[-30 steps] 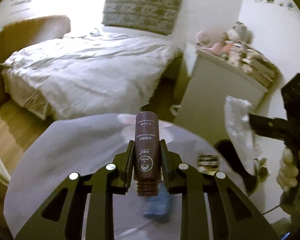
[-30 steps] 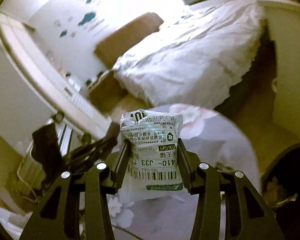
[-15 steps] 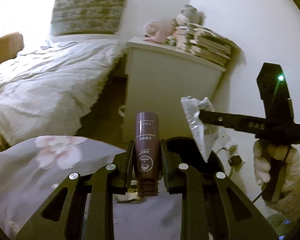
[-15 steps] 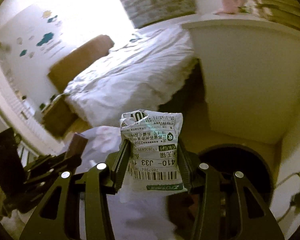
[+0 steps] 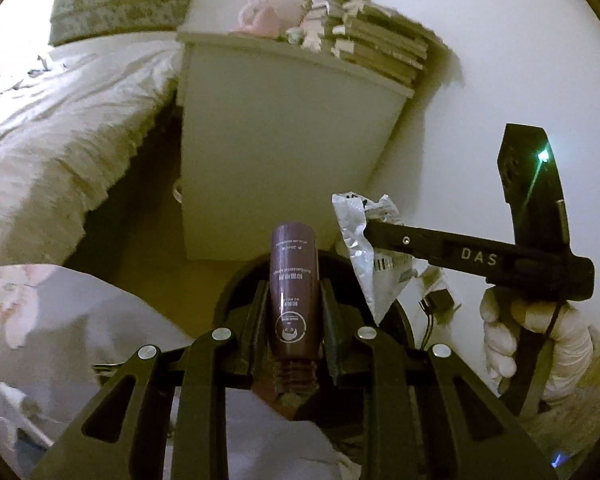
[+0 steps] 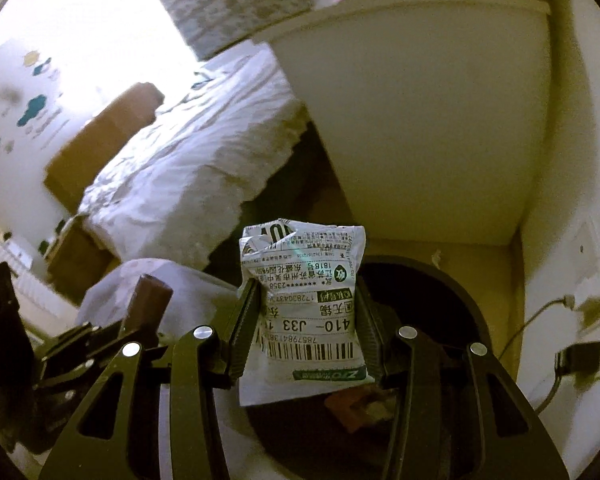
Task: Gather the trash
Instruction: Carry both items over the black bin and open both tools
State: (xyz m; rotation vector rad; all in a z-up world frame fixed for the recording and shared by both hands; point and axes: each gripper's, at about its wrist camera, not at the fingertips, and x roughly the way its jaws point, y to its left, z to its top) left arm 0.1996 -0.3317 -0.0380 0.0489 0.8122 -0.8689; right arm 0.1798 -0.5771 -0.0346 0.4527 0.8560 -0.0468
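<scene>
My left gripper (image 5: pixel 294 300) is shut on a dark brown bottle (image 5: pixel 293 280), neck toward me, with no cap on it. It hangs over the near rim of a round black trash bin (image 5: pixel 236 284). My right gripper (image 6: pixel 304 312) is shut on a crumpled white courier bag (image 6: pixel 304 304) with a barcode label, held above the same black bin (image 6: pixel 440 292), which has scraps inside. In the left wrist view the right gripper (image 5: pixel 370 236) holds that bag (image 5: pixel 360 252) just right of the bottle. In the right wrist view the brown bottle (image 6: pixel 148 300) shows at lower left.
The bin stands on the floor against a white nightstand (image 5: pixel 276 148) topped with books (image 5: pixel 380 48) and plush toys. A bed with white bedding (image 5: pixel 60 132) lies to the left. A floral cloth (image 5: pixel 60 320) covers a surface beside the bin. A cable and plug (image 6: pixel 576 360) hang on the wall.
Both grippers have swung right, away from the bed and floral cloth, and lowered over the black bin beside the nightstand. Each still holds its item.
</scene>
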